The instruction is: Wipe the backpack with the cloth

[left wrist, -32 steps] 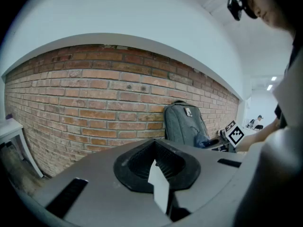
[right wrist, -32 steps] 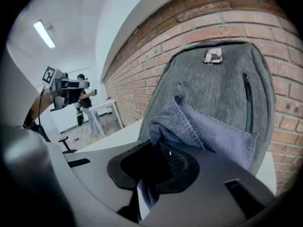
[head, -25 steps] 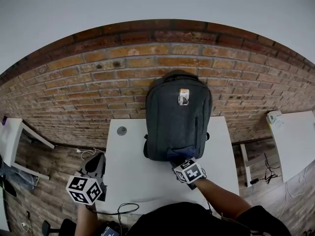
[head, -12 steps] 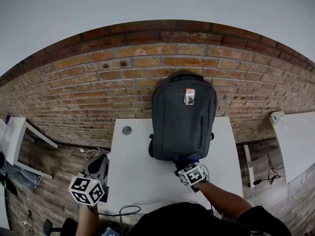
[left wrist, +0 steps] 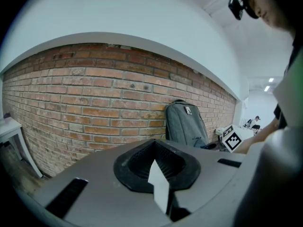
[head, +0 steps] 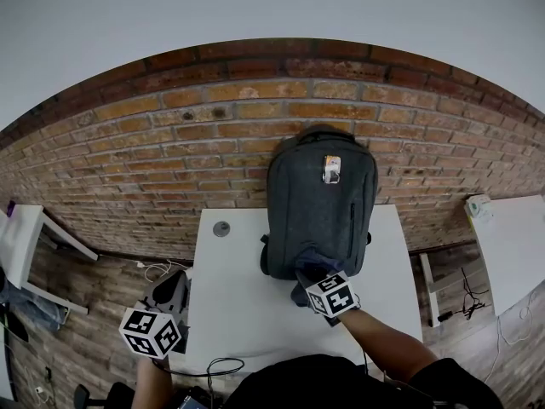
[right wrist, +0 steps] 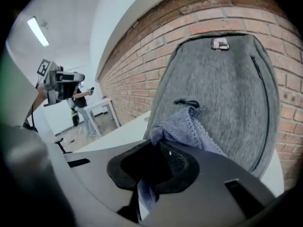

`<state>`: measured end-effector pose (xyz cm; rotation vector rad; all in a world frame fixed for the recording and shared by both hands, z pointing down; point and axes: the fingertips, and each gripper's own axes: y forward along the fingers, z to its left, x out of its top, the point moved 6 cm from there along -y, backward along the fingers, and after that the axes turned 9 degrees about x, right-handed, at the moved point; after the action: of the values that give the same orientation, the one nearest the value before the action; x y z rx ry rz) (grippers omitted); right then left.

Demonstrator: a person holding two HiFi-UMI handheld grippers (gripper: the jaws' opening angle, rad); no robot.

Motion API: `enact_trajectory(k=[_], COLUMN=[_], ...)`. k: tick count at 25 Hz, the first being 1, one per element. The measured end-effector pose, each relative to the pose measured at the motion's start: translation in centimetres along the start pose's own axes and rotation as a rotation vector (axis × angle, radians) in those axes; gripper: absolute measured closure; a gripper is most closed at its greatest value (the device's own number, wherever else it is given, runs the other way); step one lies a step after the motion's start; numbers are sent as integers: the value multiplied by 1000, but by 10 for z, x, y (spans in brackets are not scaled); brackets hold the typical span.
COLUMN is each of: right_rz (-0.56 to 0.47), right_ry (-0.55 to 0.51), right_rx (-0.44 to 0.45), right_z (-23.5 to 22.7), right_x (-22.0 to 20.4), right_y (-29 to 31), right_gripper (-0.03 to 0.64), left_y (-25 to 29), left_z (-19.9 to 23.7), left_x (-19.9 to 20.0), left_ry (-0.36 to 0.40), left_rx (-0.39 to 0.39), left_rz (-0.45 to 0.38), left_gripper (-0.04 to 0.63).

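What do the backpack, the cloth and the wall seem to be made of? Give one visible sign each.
The backpack: matte grey woven fabric with a heathered weave, probably synthetic.
The cloth: soft blue-grey knit or terry, judging by its ribbed texture and limp folds.
The wall: rough red-brown brick with pale mortar joints.

White table (head: 247, 296): grey backpack (head: 319, 203) upright at rear edge; round grey disc (head: 221, 228) rear-left.

The backpack (head: 322, 203) stands on the table (head: 230, 288) against the wall (head: 170, 152), the cloth (right wrist: 187, 126) against its lower front
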<state>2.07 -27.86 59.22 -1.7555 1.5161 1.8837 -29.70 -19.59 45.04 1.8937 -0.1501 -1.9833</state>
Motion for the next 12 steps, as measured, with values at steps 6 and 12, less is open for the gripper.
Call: enact_trajectory(k=[6, 12], right_rz=[-129, -135], right_ry=[-1, -111], right_rx=[-43, -94], right_z=[-25, -57], right_x=[78, 152], right_y=[-13, -14], right_gripper=[581, 581], left_y=[-3, -6], left_z=[12, 18], left_x=[-1, -3], left_ry=[-15, -31], left_rx=[16, 31], left_rz=[-16, -27], left_gripper=[598, 598])
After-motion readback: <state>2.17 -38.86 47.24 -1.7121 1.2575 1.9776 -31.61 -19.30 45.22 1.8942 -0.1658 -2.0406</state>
